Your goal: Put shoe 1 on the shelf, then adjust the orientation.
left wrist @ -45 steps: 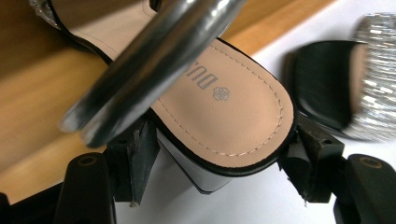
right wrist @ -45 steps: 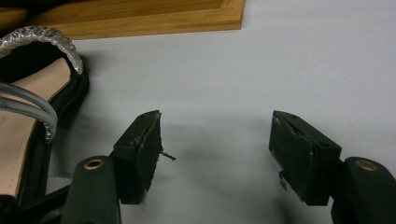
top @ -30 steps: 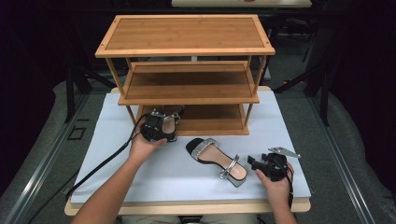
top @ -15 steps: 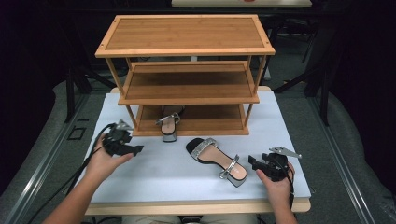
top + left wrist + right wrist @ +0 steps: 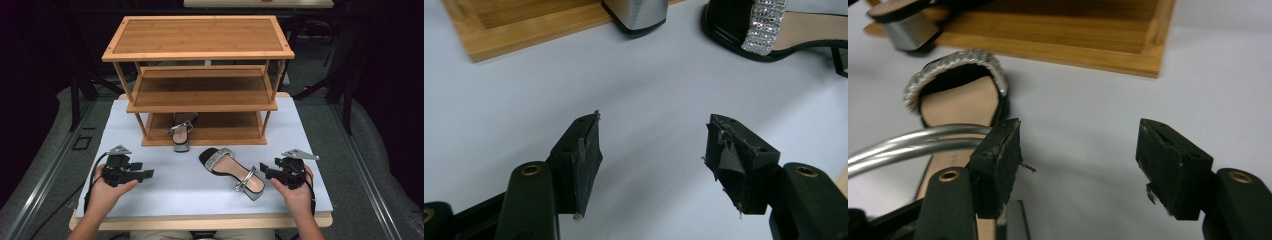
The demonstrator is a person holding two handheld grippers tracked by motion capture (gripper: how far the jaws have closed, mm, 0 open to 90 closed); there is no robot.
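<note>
One sandal (image 5: 181, 132) with a silver block heel lies on the bottom shelf of the wooden rack (image 5: 200, 50), its heel (image 5: 636, 12) sticking out over the front edge. Its mate (image 5: 232, 171), black with a glittering strap (image 5: 766, 25), lies flat on the white table between my hands. My left gripper (image 5: 142, 173) rests low at the table's left, open and empty (image 5: 651, 160). At the right my right gripper (image 5: 266, 171) is open (image 5: 1078, 160), just beside the loose sandal's heel end, whose silver ankle strap (image 5: 908, 145) curves past its left jaw.
The three-tier bamboo rack stands at the back middle of the white table (image 5: 150, 200); its base board (image 5: 1073, 47) lies close ahead of the right gripper. Black cables trail from both grippers toward the table's front edge.
My left hand left the sandal on the bottom shelf and drew back, left and toward the table's front, with its jaws open. The right gripper and the loose sandal stayed put.
</note>
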